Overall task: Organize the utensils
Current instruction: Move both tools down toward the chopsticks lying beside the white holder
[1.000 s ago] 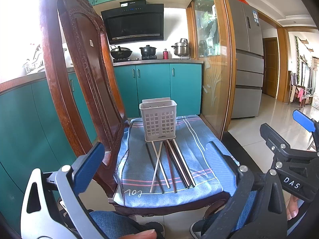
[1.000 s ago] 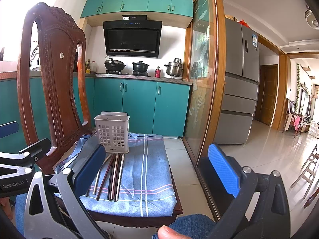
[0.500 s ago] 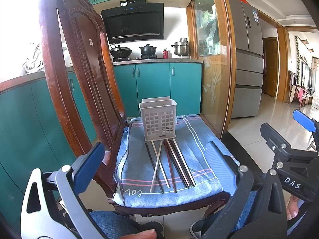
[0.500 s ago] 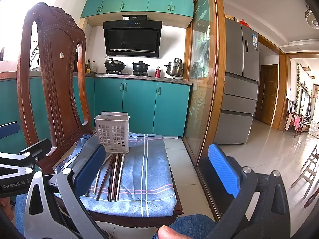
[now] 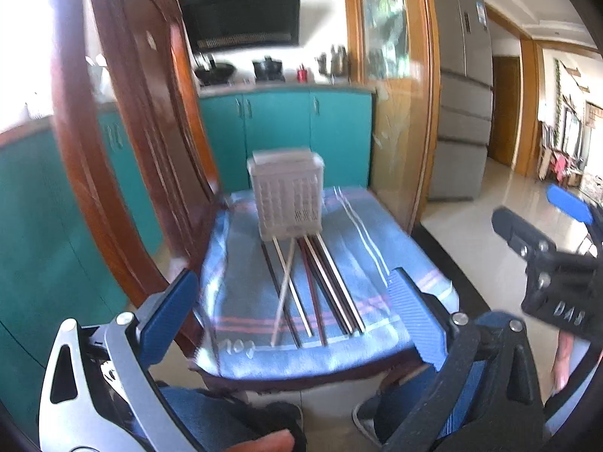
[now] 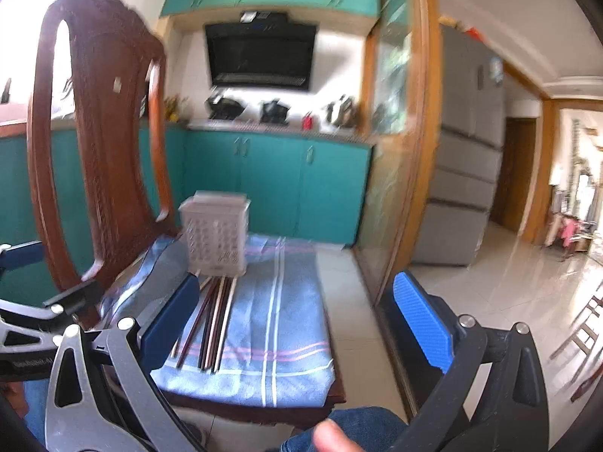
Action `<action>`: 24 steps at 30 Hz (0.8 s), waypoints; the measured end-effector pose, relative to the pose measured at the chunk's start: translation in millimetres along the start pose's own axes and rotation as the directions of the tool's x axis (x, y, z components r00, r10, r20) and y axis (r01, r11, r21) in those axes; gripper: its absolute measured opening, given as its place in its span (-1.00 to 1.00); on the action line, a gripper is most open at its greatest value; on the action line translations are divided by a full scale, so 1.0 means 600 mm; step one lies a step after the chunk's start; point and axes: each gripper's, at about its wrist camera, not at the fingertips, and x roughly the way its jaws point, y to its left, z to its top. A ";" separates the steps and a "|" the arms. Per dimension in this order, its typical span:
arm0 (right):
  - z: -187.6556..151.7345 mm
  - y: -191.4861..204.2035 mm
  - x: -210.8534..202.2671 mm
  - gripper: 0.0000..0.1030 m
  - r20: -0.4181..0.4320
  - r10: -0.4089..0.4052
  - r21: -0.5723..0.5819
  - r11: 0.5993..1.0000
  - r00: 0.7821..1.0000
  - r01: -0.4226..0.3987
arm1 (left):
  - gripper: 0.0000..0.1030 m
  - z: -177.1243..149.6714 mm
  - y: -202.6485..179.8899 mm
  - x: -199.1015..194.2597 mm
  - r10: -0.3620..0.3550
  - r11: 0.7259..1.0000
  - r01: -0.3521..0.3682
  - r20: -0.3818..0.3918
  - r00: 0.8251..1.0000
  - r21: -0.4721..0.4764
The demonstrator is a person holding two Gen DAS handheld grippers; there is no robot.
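A wooden chair is seen with a blue striped cloth spread over its seat. A white perforated plastic utensil holder is stood upright toward the back of the seat, on the cloth. In front of the holder, a loose group of chopsticks is laid flat on the cloth, their far ends reaching to the holder's base; light and dark sticks are mixed, and one pale stick is crossed diagonally over another. Most of the rest are laid roughly parallel, pointing toward the seat's front edge. The left gripper is held low before the front of the chair, its blue-padded fingers spread wide with nothing between them; the chopsticks are framed in the gap but are not touched. The right gripper is held beside it, likewise spread wide and empty, with its left pad overlapping the near ends of the chopsticks in its own view, though contact cannot be confirmed. The holder is seen from the right wrist against the chair back. Both views are smeared by motion blur. Behind the chair, teal cabinets, a black range hood and a grey refrigerator are noted. Denim-clad knees are visible at the bottom of both views.
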 end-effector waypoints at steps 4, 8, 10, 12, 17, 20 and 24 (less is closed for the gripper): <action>-0.019 0.001 0.081 0.91 -0.145 -0.045 -0.080 0.996 0.988 0.033 | 0.94 -0.011 0.001 0.071 -0.061 0.998 0.060 -0.106 0.992 -0.011; -0.031 -0.002 0.170 0.47 -0.248 0.028 -0.056 0.998 0.968 -0.043 | 0.47 0.010 0.004 0.163 -0.074 0.996 0.080 -0.180 0.981 0.028; -0.027 -0.003 0.213 0.30 -0.276 0.049 -0.033 0.998 0.960 -0.060 | -0.10 0.029 0.021 0.228 -0.100 0.995 0.102 -0.243 0.965 -0.004; -0.018 -0.001 0.267 0.30 -0.315 0.090 -0.001 0.995 0.945 -0.096 | -0.21 0.043 0.040 0.292 -0.134 0.991 0.120 -0.306 0.943 -0.064; -0.001 0.026 0.397 0.28 -0.414 0.235 0.079 0.972 0.879 -0.223 | -0.23 0.072 0.084 0.429 -0.053 0.996 0.023 -0.380 0.924 -0.083; -0.007 0.051 0.473 0.15 -0.486 0.309 0.137 0.951 0.818 -0.277 | -0.33 0.064 0.110 0.474 -0.037 0.992 -0.013 -0.400 0.916 -0.122; -0.026 0.097 0.552 0.03 -0.555 0.304 0.104 0.949 0.774 -0.298 | -0.33 0.041 0.126 0.498 -0.022 0.988 -0.045 -0.435 0.900 -0.144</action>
